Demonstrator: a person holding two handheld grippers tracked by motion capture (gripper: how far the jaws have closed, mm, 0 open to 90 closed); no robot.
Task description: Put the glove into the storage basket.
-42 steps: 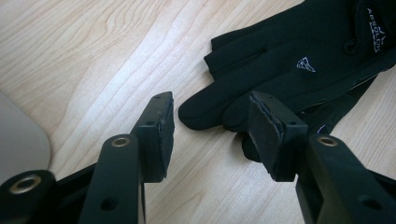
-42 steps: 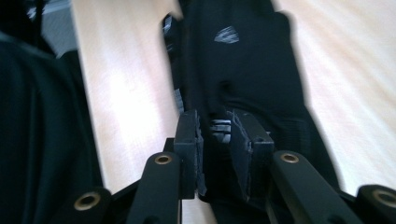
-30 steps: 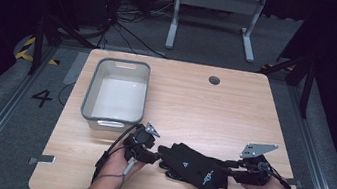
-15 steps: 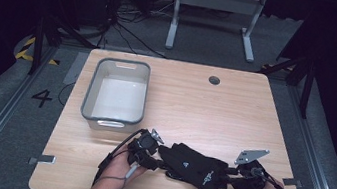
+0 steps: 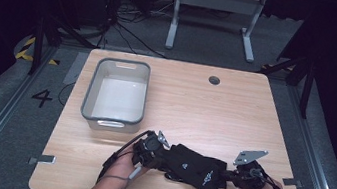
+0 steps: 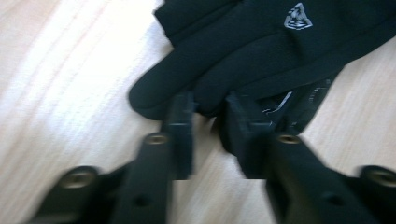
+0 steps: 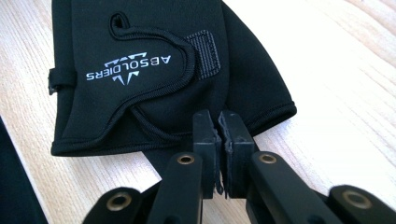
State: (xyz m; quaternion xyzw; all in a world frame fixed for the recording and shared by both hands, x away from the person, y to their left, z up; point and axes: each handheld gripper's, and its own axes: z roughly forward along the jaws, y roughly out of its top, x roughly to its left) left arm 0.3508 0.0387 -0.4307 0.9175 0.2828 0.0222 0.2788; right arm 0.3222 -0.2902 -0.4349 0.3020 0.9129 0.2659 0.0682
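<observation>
Both tongs at glove [image 5: 194, 166] ends, near table [image 5: 234, 114] front edge.

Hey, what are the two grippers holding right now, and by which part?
The right gripper is shut on the cuff edge of the black glove. The left gripper is open, its jaws at the glove's fingertips but not closed on them.
</observation>
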